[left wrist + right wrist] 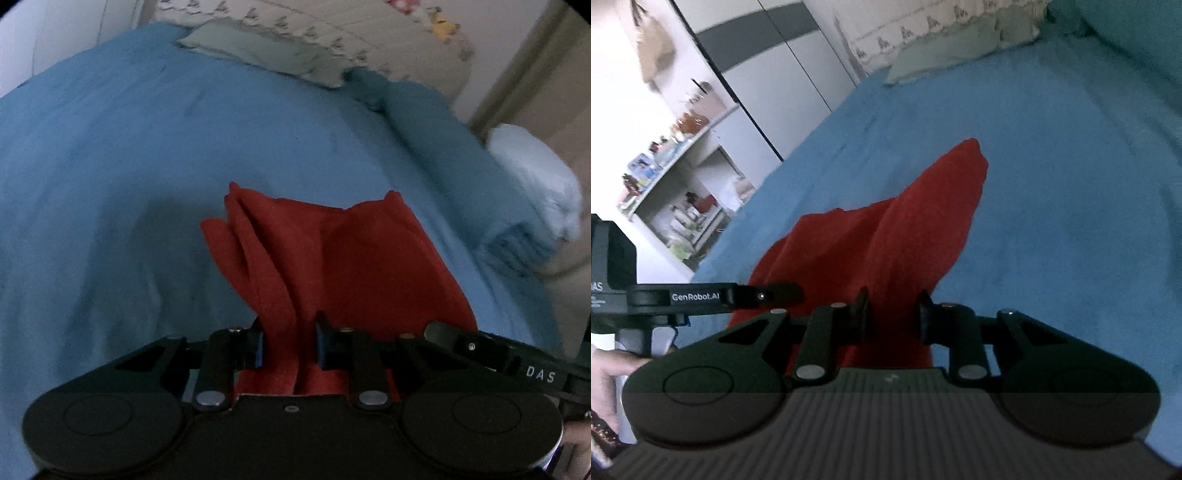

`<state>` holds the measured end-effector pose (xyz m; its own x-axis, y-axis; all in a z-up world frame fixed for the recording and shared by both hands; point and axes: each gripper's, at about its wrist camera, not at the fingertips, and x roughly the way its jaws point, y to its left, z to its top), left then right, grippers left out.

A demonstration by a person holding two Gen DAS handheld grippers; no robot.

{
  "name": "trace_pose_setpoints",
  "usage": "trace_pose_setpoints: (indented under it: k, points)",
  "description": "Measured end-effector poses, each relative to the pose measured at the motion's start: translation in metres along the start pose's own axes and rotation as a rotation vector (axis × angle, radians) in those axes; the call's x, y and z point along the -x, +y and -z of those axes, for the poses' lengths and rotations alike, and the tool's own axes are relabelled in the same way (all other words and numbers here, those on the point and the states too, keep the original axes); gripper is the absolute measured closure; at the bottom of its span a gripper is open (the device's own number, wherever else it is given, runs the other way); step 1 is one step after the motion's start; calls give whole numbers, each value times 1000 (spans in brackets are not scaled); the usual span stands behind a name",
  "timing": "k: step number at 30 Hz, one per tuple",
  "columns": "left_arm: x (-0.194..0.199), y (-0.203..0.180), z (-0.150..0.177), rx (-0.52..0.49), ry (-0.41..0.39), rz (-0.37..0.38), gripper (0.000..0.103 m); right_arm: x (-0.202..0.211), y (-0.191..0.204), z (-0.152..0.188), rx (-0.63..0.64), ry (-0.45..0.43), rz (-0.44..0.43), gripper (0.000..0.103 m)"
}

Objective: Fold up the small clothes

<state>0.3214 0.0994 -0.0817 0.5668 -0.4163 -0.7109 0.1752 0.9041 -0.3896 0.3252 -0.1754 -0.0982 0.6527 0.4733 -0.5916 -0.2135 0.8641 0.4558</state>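
Observation:
A small red cloth hangs in folds over the blue bedsheet. In the left wrist view my left gripper is shut on a bunched edge of it, which fills the gap between the blue pads. In the right wrist view the red cloth rises to a point over the sheet. My right gripper is shut on its near edge. The left gripper's body shows close by at the left, with a person's hand under it. The cloth's part beneath both grippers is hidden.
A grey-green pillow lies at the head of the bed. A rolled teal blanket and a pale blue folded stack lie along the bed's right side. Cluttered white shelves and a wardrobe stand beyond the left edge.

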Motion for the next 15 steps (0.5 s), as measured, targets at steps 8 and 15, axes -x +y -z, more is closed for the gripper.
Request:
trace_pose_setpoints:
  k: [8, 15]
  points:
    - [7, -40, 113, 32, 54, 23, 74, 110, -29, 88, -10, 10, 69, 63]
    - [-9, -39, 154, -46, 46, -112, 41, 101, -69, 163, -6, 40, 162, 52]
